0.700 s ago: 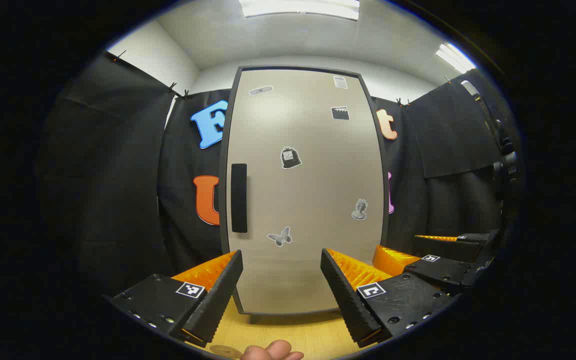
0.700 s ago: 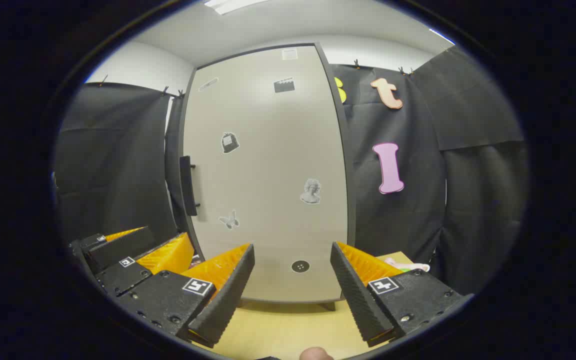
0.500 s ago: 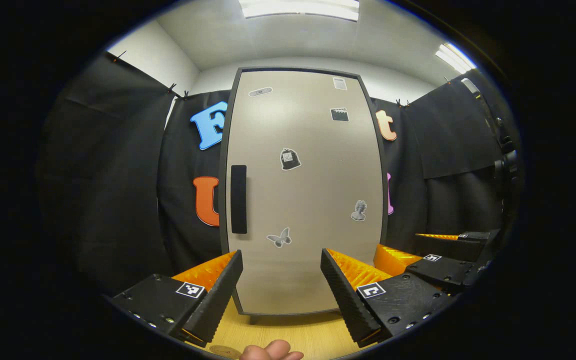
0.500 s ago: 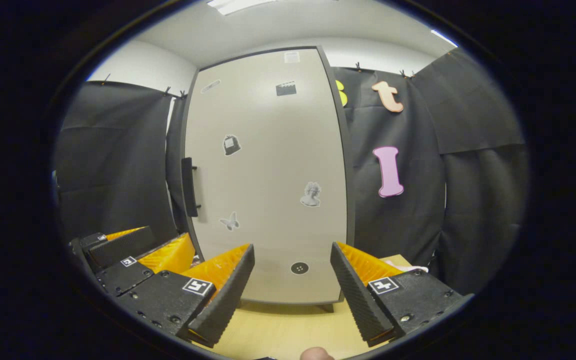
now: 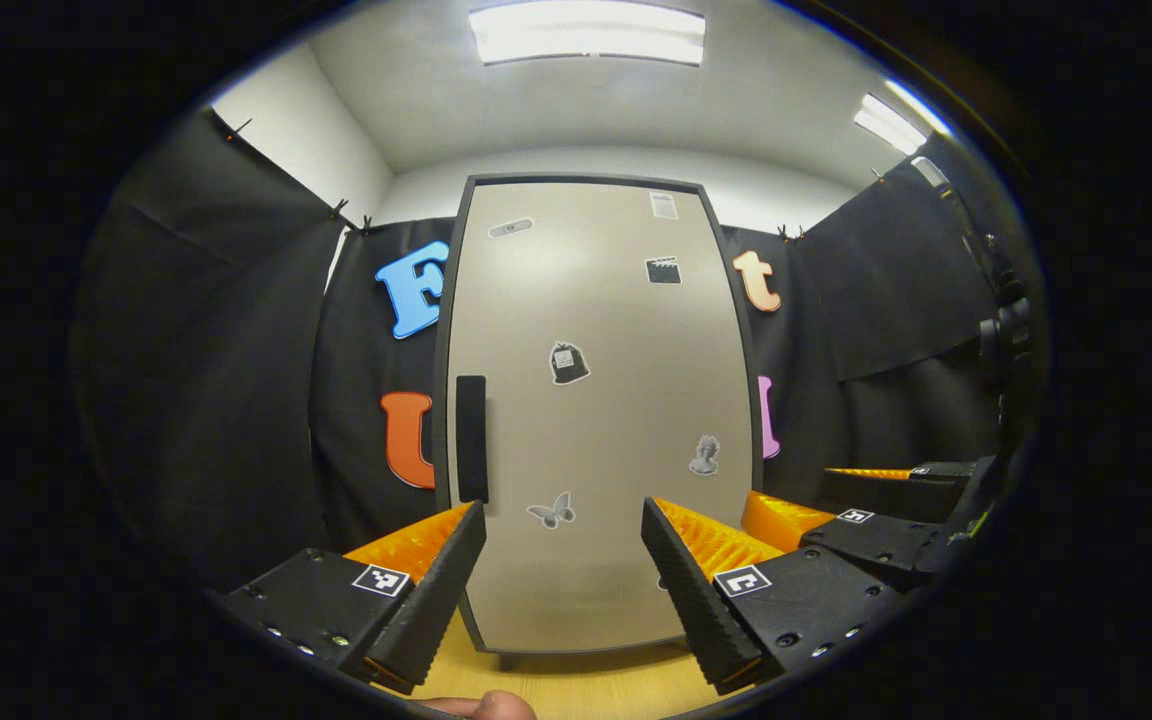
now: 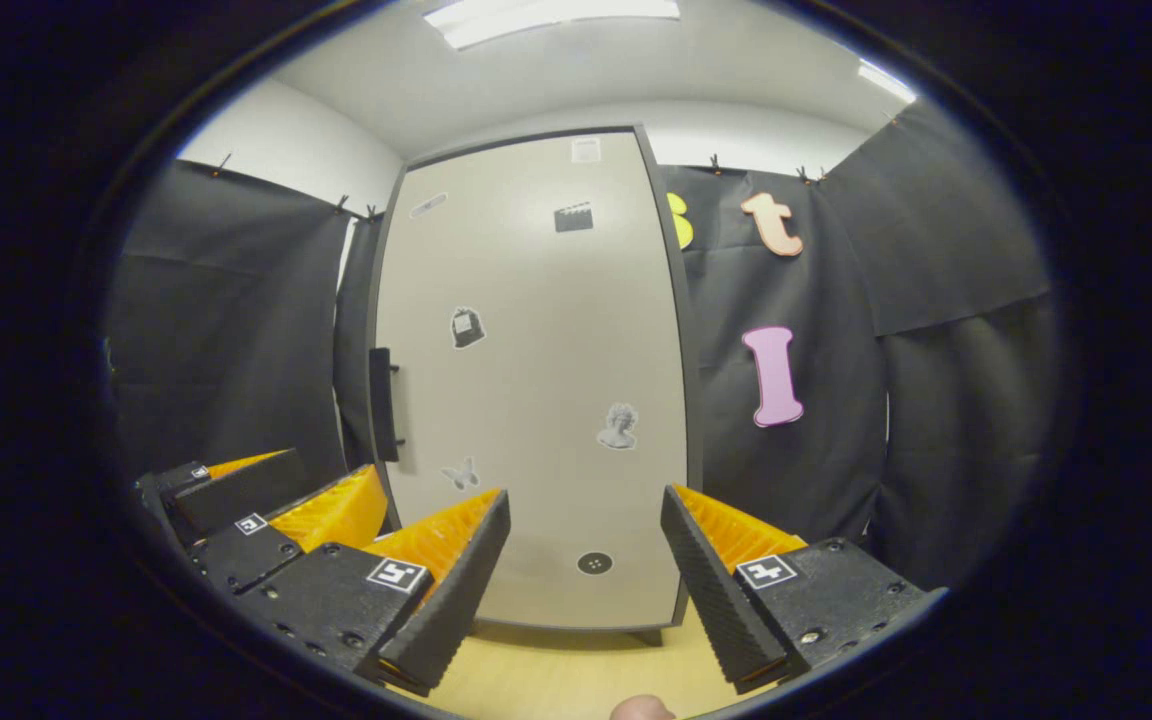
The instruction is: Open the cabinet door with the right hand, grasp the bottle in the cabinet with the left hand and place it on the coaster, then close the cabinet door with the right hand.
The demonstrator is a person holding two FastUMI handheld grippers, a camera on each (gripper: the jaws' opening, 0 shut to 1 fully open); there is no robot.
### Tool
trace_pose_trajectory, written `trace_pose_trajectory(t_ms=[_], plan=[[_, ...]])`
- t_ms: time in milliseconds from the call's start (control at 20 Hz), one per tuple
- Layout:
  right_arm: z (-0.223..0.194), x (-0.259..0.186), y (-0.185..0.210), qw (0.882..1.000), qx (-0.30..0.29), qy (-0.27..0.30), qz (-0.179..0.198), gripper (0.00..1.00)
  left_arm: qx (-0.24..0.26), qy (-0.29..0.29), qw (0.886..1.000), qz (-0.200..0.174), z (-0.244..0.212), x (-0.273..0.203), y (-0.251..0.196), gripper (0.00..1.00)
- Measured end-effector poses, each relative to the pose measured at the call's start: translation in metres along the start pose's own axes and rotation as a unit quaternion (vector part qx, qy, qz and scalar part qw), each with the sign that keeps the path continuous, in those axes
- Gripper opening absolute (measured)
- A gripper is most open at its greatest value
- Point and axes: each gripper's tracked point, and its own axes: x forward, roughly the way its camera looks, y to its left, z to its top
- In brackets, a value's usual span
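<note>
- The cabinet door (image 5: 601,420), a tall pale grey panel in a dark frame, stands closed and upright, straight ahead of both grippers and apart from them.
- The left gripper (image 5: 563,585) has its jaws spread wide with nothing between them; the lower part of the door shows through the gap.
- The right gripper (image 6: 584,590) also has its jaws wide apart and empty, framing the bottom of the door and a small round dark sticker (image 6: 593,563) on it.
- In the left gripper view the right gripper (image 5: 876,505) sits low to the right of the door; in the right gripper view the left gripper (image 6: 266,500) sits low to the left of it.
- A vertical black bar handle (image 5: 471,438) is fixed near the door's left edge, at mid height.
- Small grey stickers dot the door, among them a butterfly (image 5: 550,511) and a bust (image 5: 704,454).
- The light wooden table (image 5: 586,690) runs from below the door toward the grippers.
- A fingertip (image 5: 486,707) shows at the bottom edge, below the door.
</note>
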Motion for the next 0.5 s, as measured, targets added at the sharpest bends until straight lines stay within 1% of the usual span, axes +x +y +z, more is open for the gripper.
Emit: trace_pose_trajectory(t_ms=[100,200,300,450,500], plan=[[-0.004,0.001,0.0,1.0,-0.003,0.006,-0.001,0.98,0.024,-0.003,1.0,0.016,0.003,-0.002,0.007,0.94],[-0.006,0.001,-0.003,1.0,-0.007,0.008,-0.006,0.97,0.039,0.005,0.999,0.014,-0.002,-0.001,0.005,0.94],[-0.016,0.005,-0.002,1.0,-0.01,0.028,-0.006,0.97,0.035,0.021,0.999,0.008,-0.01,-0.002,0.002,0.95],[-0.032,0.011,-0.001,0.998,-0.004,0.066,0.001,0.94,0.03,0.034,0.999,0.015,-0.014,-0.006,0.011,0.95],[-0.033,0.013,0.0,0.997,0.0,0.071,0.006,0.98,0.024,0.044,0.999,0.013,-0.019,-0.006,0.013,0.95]])
